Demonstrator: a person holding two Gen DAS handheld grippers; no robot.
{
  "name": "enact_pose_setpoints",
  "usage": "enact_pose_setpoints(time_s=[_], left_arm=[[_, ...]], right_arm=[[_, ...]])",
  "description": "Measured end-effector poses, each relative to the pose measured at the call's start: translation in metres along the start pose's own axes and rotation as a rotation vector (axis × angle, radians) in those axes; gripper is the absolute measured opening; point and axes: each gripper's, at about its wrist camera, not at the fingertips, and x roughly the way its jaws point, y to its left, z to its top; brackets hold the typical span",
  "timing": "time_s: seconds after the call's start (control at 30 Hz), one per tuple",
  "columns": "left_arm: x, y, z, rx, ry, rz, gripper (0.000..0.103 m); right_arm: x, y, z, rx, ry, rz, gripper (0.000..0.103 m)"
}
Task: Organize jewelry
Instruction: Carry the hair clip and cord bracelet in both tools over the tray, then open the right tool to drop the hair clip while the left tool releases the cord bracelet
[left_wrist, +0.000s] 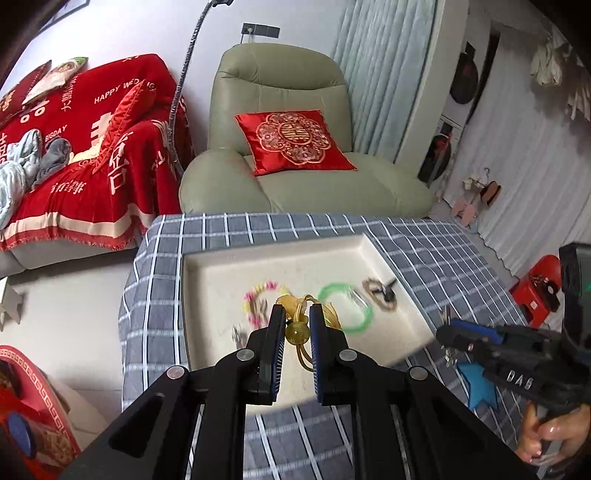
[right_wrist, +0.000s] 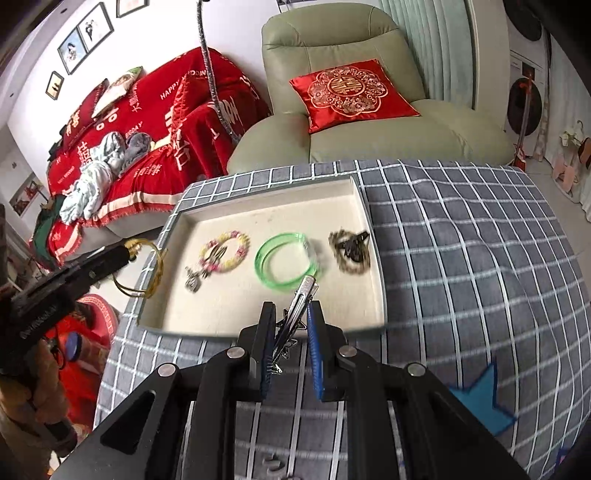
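A cream tray (right_wrist: 207, 218) lies on the grey checked tablecloth. In it lie a pink-and-yellow bead bracelet (right_wrist: 224, 251), a green bangle (right_wrist: 284, 264), a brown bracelet with a dark clip (right_wrist: 349, 252) and a small silver piece (right_wrist: 192, 281). My left gripper (left_wrist: 297, 325) is shut on a yellow cord bracelet with a bead (left_wrist: 296, 331), held above the tray; the same bracelet (right_wrist: 142, 267) hangs at the tray's left edge in the right wrist view. My right gripper (right_wrist: 291, 317) is shut on a silver hair clip (right_wrist: 301, 299) over the tray's near edge.
A green armchair (left_wrist: 295, 158) with a red cushion (right_wrist: 351, 92) stands behind the table. A sofa under a red throw (left_wrist: 85, 147) is at the left. A blue star shape (right_wrist: 480, 402) lies on the cloth at the right. A red stool (left_wrist: 539, 288) stands on the floor.
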Motion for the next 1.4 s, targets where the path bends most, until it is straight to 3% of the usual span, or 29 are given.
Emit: enact_pose_setpoints(time_s=[0.17,0.47,0.73,1.1,1.17,1.23,1.4], left_arm=[[0.035,0.002,0.010,-0.040,0.041,-0.018,0.029],[0.093,0.000,-0.018,-0.020,0.146,0.022,0.029],[0.112,0.003,-0.031,0.012,0.179,0.090,0.029],[0.123,-0.012,-0.043,0.132,0.187,0.193,0.030],[0.123,-0.014,-0.044,0.141,0.186,0.201,0.030],[0.122,-0.015,-0.045,0.144,0.182,0.206,0.030],[0.120,-0.013,-0.046,0.139,0.175,0.232,0.030]], right_arm=[[0.030,-0.003,0.019,-0.014,0.029,-0.025,0.019],[0.080,-0.018,0.022,-0.009,0.103,-0.067,0.019],[0.105,-0.028,0.020,-0.001,0.135,-0.086,0.019],[0.116,-0.026,0.015,-0.020,0.134,-0.104,0.020],[0.116,-0.026,0.016,-0.015,0.133,-0.098,0.025],[0.115,-0.026,0.015,-0.001,0.132,-0.093,0.049],[0.102,-0.029,0.018,0.031,0.095,-0.049,0.054]])
